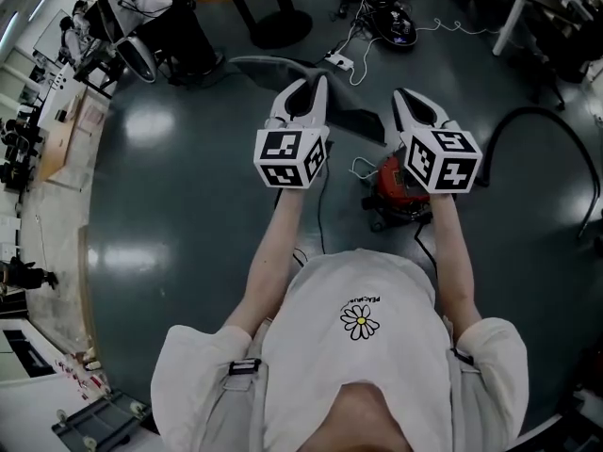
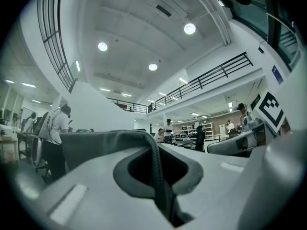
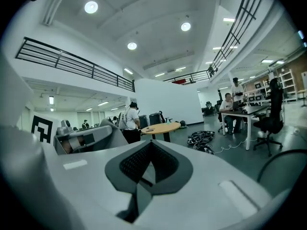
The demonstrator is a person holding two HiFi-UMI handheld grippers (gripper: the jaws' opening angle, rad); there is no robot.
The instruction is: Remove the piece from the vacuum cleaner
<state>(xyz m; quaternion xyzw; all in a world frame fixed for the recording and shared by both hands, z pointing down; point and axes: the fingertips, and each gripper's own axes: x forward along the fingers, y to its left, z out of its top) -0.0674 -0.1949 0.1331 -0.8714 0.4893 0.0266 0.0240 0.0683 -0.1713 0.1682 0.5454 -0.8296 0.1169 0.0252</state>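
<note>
Two grippers are raised above the vacuum cleaner (image 1: pixel 388 194). The left gripper (image 1: pixel 314 90) has its jaws together with nothing held, and the right gripper (image 1: pixel 403 100) is likewise closed and empty. The vacuum sits on the floor (image 1: pixel 188 205) under the right gripper. Judged next: lower, then part the jaws before the piece. The hose (image 1: pixel 565 135) loops right of the vacuum, with cables (image 1: pixel 386 17) beyond. There is open room to its left.

The red vacuum (image 1: pixel 391 198) stands upright on the dark floor (image 1: pixel 188 205), its black hose (image 1: pixel 565 132) arcing off to the right.
</note>
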